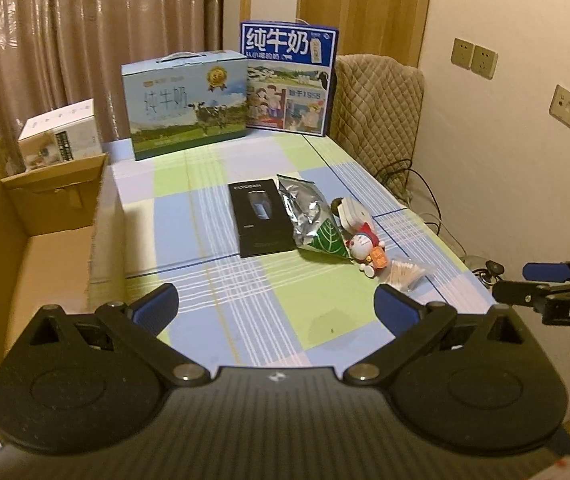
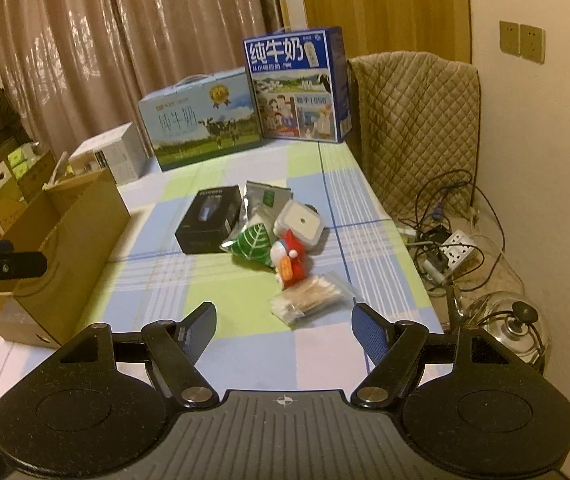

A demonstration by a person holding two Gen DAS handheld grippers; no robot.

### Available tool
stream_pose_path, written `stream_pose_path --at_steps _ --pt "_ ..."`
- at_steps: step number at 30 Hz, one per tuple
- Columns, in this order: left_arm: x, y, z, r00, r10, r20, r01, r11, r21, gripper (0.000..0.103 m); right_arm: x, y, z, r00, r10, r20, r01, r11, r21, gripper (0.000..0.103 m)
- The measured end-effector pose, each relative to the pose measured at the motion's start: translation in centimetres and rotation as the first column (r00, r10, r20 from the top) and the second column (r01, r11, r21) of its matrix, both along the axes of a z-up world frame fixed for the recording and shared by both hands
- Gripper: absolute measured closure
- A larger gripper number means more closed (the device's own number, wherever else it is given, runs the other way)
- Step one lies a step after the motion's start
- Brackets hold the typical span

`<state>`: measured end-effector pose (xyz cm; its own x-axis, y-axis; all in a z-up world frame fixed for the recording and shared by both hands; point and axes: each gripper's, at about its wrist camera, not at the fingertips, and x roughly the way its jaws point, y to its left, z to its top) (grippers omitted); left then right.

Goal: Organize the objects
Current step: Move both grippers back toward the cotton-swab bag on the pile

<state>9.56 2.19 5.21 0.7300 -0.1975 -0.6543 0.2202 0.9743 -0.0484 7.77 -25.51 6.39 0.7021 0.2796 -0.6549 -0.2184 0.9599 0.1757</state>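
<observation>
Both grippers hover over the table's near edge, the left gripper and right gripper wide open and empty. The approach is on: the packet of sticks lies nearest, toward the right edge, with the cardboard box off the left edge, apparently the destination.

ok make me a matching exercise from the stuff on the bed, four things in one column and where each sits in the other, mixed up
Things:
1. black box
2. cardboard carton
3. dark blue milk box
4. bag of cotton swabs

Places:
A. upright at the far end, beside the quilted chair
B. open, at the left edge of the bed
C. nearest the right tool, in front of the red and white toy
D. flat mid-bed, left of the silver pouch

Pairs: 1-D, 2-B, 3-A, 4-C
</observation>
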Motion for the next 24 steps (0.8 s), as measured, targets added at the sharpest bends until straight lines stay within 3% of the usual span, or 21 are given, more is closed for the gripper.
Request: stream_pose_path --at_steps 12,24 --pt "4.0 -1.7 -3.5 0.998 -0.015 -0.057 0.015 1.000 0.000 0.001 5.3 0.1 -4.3 0.994 0.025 -0.111 -0.021 0.999 0.045 0.031" --pt "8.7 -1.9 -7.6 0.995 -0.001 -0.102 0.001 1.000 -0.004 0.001 12.6 1.1 -9.8 0.976 -0.015 -0.215 0.035 0.995 0.088 0.032"
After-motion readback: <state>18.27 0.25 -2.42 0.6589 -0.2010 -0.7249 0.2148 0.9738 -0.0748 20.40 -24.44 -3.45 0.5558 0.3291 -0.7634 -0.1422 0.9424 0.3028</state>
